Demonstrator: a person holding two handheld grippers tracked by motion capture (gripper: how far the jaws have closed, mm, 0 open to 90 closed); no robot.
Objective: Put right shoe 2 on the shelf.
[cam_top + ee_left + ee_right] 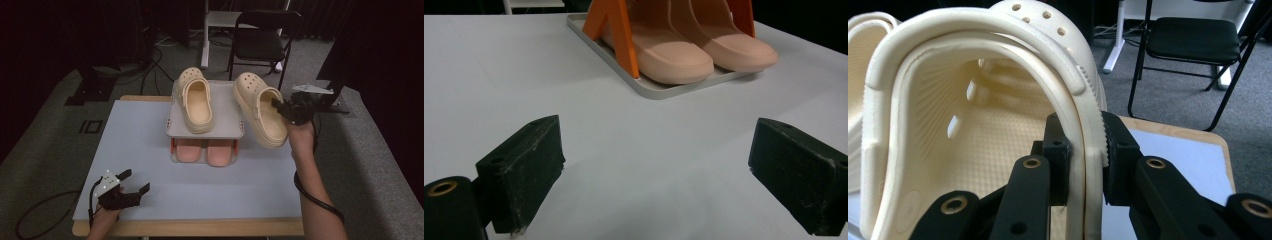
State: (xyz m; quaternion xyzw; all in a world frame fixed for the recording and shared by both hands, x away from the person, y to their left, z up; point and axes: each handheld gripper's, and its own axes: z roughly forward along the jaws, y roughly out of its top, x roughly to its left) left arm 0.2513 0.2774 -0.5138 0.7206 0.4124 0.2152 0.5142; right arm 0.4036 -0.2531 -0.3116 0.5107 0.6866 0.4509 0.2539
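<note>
- Cream foam clog with holes over the toe (260, 109), held up in the air off the rt edge of the grey two-tier shoe rack (227, 131); toe points away from the person, heel end lowest and tilted toward the table edge
- Rt gripper (276, 104) clamped narrow on that clog's side wall near the heel opening; in the right gripper view one jaw sits inside the shoe, the other outside, pads pressing the rim (1087, 150); hand and forearm come up from the bottom rt of the high view
- Second cream foam clog, same make (195, 100), lies flat on the rack's top shelf, left half, toe away from the person; rt half of that shelf bare
- Pair of pink slip-on slippers (205, 151) side by side on the lower tray, toes toward the person; orange uprights (616, 30) carry the shelf above them
- Left gripper (136, 181) rests low on the pale blue table top (130, 150), near the front left corner, well apart from the rack; jaws wide, nothing between them; left gripper view looks across bare table at the slippers' toes (704, 50)
- Black folding chair (260, 37) stands on the grey carpet behind the table
</note>
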